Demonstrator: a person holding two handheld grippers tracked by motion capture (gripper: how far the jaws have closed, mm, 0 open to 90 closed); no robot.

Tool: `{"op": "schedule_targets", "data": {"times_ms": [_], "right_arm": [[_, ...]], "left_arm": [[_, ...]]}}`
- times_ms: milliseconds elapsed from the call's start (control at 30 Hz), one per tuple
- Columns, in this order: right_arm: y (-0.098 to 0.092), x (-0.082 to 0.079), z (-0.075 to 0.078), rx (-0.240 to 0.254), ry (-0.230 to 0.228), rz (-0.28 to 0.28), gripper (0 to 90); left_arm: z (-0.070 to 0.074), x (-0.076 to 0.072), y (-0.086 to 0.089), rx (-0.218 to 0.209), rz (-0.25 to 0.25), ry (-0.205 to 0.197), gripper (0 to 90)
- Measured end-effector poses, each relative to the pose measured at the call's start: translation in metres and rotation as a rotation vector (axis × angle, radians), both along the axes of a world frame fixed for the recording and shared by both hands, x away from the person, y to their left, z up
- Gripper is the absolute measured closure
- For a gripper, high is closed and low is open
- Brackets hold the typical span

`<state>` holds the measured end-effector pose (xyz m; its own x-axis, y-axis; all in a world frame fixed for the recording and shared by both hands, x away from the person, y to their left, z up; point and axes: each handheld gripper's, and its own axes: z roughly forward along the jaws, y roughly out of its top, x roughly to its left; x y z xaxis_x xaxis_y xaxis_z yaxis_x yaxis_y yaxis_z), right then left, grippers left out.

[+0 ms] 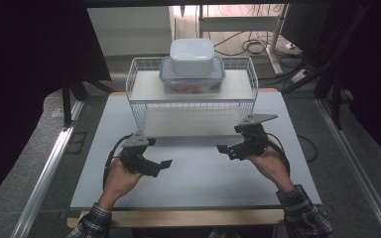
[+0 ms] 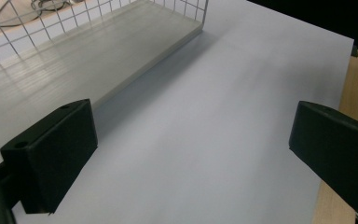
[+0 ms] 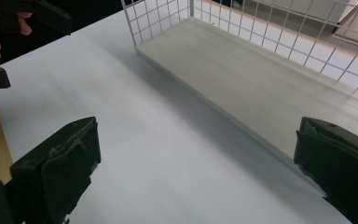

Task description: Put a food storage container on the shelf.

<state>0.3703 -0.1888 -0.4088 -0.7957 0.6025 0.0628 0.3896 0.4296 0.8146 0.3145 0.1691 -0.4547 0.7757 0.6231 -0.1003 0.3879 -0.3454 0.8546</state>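
Note:
A white wire rack (image 1: pixel 140 93) stands at the back of the white table (image 1: pixel 203 183). On its top shelf sits a clear container with a grey-blue lid (image 1: pixel 192 82) holding something red, and a white lidded box (image 1: pixel 192 56) is stacked on that. My left gripper (image 1: pixel 161 166) hovers over the table's front left, open and empty. My right gripper (image 1: pixel 226 150) is open and empty at the front right, near the rack's foot. The left gripper view has the jaws of the left gripper (image 2: pixel 191 158) wide apart beside the rack's lower board (image 2: pixel 98 56). In the right gripper view, the right gripper (image 3: pixel 198 168) stands the same way.
The table has a wooden front edge (image 1: pixel 178 217). Metal rails (image 1: pixel 44 173) run along both sides on the floor. Cables (image 1: pixel 250 45) lie on the floor behind the rack. The left hand and its gripper (image 3: pixel 42 14) appear far off in the right gripper view.

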Motion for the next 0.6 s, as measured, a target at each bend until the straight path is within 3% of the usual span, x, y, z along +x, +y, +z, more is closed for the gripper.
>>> {"op": "schedule_targets", "data": {"times_ms": [267,600], "right_arm": [[-0.001,-0.007,-0.014,-0.033,0.003,0.014,0.8],[-0.01,-0.018,-0.024,-0.048,-0.037,0.002,0.8]], "left_arm": [[-0.008,-0.006,0.005,-0.033,0.0,0.015,0.8],[-0.014,-0.014,0.014,-0.063,0.007,0.013,0.6]]}}
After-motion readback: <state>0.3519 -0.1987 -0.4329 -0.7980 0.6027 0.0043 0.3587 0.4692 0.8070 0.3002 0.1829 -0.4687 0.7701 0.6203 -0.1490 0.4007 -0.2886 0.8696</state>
